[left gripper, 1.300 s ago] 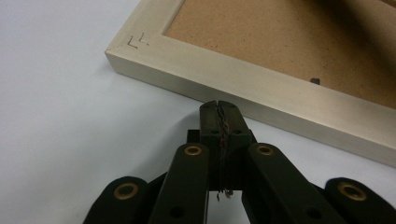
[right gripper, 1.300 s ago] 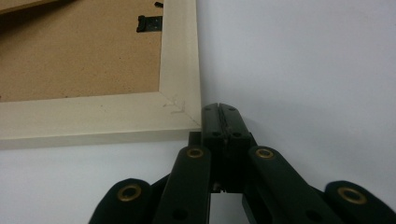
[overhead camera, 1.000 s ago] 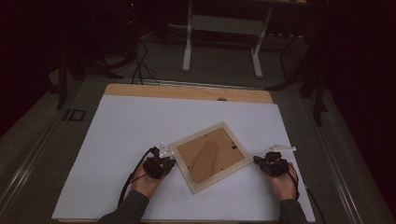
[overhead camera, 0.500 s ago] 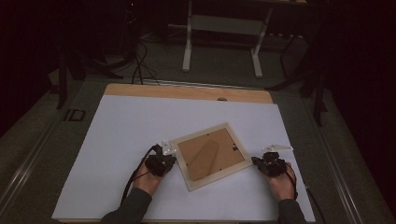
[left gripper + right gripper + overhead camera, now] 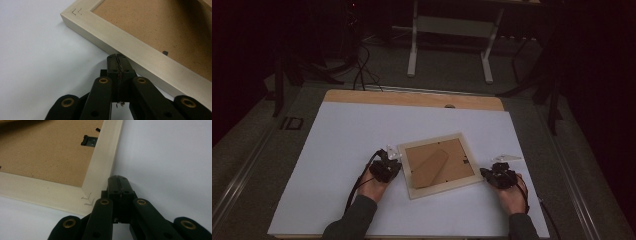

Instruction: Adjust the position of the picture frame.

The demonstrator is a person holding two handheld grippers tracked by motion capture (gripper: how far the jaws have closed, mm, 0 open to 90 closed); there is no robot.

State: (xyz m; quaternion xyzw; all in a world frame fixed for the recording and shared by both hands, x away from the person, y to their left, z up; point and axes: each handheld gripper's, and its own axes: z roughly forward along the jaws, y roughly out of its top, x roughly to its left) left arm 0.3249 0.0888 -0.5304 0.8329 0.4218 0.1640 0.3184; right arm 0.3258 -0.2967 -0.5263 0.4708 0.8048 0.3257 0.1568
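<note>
A pale wooden picture frame [image 5: 439,164] lies face down on the white table [image 5: 362,130], its brown backing board and stand up. My left gripper [image 5: 395,163] is shut, and its closed tips [image 5: 117,58] touch the outer side of the frame's [image 5: 120,40] left rail. My right gripper [image 5: 485,174] is shut too. Its tips [image 5: 118,180] rest on the white surface right beside the frame's [image 5: 100,167] near right corner, where pencil marks show. A small black clip [image 5: 88,140] sits on the backing by that rail.
A strip of bare wood [image 5: 412,97] runs along the table's far edge. Beyond it the dark floor holds white desk legs [image 5: 413,45] and loose cables [image 5: 359,65]. White surface spreads to the left and far side of the frame.
The left gripper has moved away from the person along the frame's left side. The frame has turned clockwise and lies squarer to the table. The right gripper has stayed put.
</note>
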